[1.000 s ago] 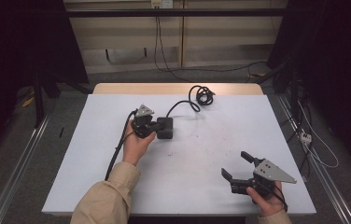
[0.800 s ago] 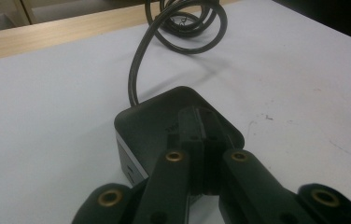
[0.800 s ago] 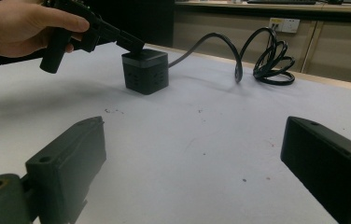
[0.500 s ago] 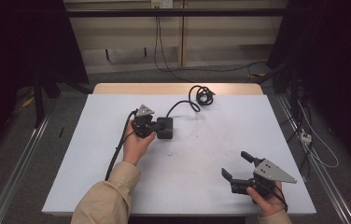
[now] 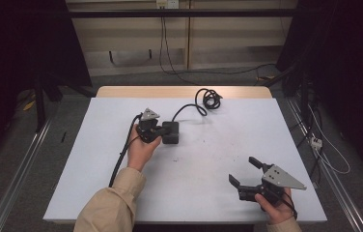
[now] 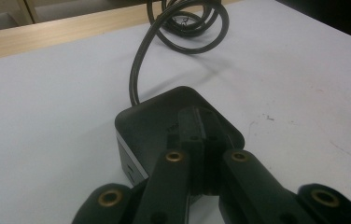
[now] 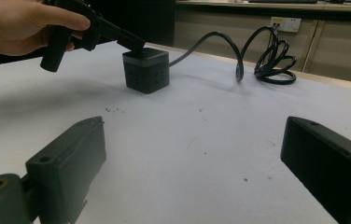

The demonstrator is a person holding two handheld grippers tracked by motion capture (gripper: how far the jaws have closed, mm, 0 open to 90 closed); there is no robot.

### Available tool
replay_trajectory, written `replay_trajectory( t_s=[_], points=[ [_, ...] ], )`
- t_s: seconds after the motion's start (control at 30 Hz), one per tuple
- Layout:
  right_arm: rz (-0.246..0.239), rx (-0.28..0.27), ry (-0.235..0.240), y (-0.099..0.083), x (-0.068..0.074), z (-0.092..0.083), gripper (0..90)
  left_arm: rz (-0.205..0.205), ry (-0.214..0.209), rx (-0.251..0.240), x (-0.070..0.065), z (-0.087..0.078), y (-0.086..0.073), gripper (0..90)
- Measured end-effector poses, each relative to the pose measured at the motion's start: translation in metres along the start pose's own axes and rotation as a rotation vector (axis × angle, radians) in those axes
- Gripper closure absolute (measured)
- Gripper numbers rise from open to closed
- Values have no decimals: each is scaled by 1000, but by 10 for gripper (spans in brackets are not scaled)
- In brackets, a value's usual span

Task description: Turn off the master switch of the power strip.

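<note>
A black cube-shaped power socket (image 5: 172,133) sits on the white table (image 5: 228,140) left of centre. Its black cable (image 5: 210,99) runs back to a loose coil near the far edge. My left gripper (image 5: 163,129) is shut, jaws pressed together, with its tips resting on the cube's top face (image 6: 155,116). The right gripper view shows that gripper (image 7: 135,43) tilted down onto the cube (image 7: 145,70) from the left, held by a hand (image 7: 19,23). My right gripper (image 5: 245,172) stands open above the near right of the table, nothing between its jaws.
A wooden strip (image 5: 184,92) borders the table's far edge, just behind the cable coil (image 7: 271,56). A wall outlet (image 7: 283,23) is on the cabinet behind. Loose cables and a small plug (image 5: 315,141) lie on the floor to the right. Metal rails (image 5: 20,169) flank the table.
</note>
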State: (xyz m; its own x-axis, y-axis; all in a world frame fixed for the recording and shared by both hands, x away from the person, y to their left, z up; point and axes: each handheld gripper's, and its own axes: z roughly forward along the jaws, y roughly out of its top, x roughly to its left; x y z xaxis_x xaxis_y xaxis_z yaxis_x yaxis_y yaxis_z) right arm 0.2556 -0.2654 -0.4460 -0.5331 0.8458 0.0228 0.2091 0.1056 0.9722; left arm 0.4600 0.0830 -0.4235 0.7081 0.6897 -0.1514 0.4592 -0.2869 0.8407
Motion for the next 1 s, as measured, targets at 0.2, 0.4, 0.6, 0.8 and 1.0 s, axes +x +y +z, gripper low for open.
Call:
replay_trajectory(
  t_s=[0.2,0.4,0.6,0.8,1.0],
  points=[
    [0,1,1,0,0,0,64,-12,3,4,0,0,1,900],
    [-1,1,1,0,0,0,64,-14,8,7,-1,0,1,900],
    [-4,0,1,0,-1,0,64,-21,14,7,0,-1,5,900],
    [-5,-1,3,0,-1,0,64,-30,15,9,-1,-1,6,900],
    [-6,-2,3,0,-1,1,64,-27,19,9,0,-4,7,900]
  ],
)
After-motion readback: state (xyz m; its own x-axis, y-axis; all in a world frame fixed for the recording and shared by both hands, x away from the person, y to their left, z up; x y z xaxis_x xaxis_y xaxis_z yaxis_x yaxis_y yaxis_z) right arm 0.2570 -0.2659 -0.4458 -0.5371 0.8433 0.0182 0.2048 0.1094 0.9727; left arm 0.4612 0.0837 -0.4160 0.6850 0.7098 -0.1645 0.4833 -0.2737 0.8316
